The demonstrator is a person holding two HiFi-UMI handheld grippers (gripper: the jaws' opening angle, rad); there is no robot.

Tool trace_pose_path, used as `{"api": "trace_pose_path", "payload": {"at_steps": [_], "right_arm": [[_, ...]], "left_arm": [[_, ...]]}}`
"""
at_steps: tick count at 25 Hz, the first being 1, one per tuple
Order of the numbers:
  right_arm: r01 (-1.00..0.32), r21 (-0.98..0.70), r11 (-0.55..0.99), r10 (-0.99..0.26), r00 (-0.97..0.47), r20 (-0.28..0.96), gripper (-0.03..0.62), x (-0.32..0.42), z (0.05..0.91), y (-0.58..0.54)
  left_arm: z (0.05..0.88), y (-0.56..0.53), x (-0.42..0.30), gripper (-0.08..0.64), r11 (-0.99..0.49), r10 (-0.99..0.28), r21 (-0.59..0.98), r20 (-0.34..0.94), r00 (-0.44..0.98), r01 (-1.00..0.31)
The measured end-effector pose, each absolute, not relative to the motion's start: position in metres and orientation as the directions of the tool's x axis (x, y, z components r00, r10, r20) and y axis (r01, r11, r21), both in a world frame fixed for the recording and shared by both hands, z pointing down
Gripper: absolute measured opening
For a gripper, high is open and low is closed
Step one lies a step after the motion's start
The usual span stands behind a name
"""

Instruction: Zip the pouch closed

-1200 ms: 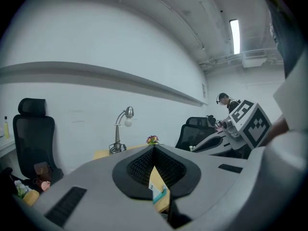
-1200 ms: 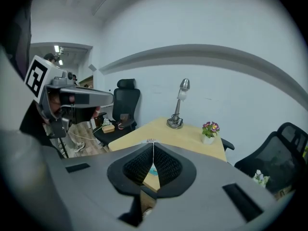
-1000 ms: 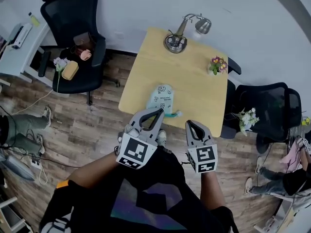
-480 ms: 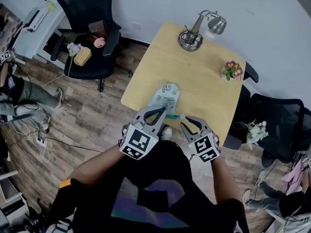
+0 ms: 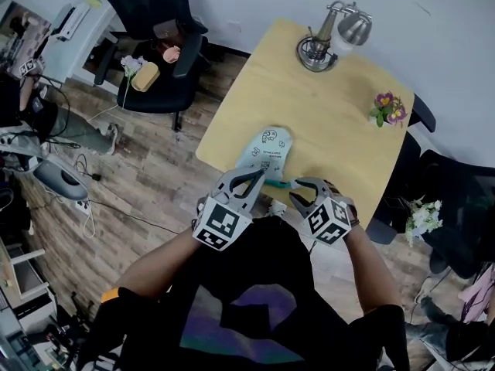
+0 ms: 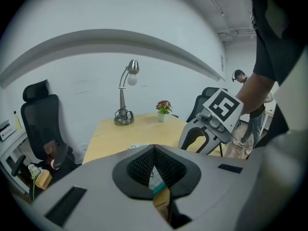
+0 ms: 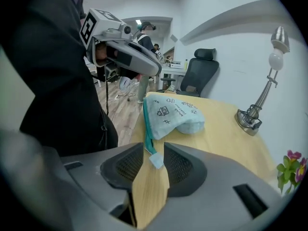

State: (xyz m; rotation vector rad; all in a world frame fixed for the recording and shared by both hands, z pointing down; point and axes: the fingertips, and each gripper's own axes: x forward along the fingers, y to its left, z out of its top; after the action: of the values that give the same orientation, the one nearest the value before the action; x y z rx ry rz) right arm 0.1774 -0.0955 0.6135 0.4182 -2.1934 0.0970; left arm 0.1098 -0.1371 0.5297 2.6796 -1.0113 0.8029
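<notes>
Your left gripper is closed, its jaws meeting tip to tip with nothing pinched between them. In the left gripper view, a sliver of teal and pale fabric shows only through the gap behind the tips.

Your right gripper has just been opening and its jaws now stand wide apart. In the right gripper view, the pale tab at the end of the teal zipper tape lies on the wood between the jaws, and neither pad presses on it.

The pouch is light blue with small printed drawings. It lies flat near the lower left edge of the wooden table, in the middle of the head view and just above both grippers.

A metal desk lamp stands at the table's upper edge. A small pot of flowers sits toward its right side, well apart from the pouch.
</notes>
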Motion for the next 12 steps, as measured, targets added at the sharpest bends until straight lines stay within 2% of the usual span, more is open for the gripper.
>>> {"api": "trace_pose_path", "payload": {"at_steps": [5,12], "right_arm": [[-0.283,0.061,0.957,-0.213,-0.546,0.810,0.147,0.177,0.630,-0.096],[-0.297,0.041,0.954,-0.194,-0.506,0.841,0.147,0.176,0.643,-0.098]], "left_arm": [[0.542,-0.141,0.108,0.008,-0.735,-0.557,0.024,0.549,0.624,-0.677],[0.554,-0.143,0.100,0.008,-0.747,-0.521,0.063,0.564,0.641,-0.662]]}}
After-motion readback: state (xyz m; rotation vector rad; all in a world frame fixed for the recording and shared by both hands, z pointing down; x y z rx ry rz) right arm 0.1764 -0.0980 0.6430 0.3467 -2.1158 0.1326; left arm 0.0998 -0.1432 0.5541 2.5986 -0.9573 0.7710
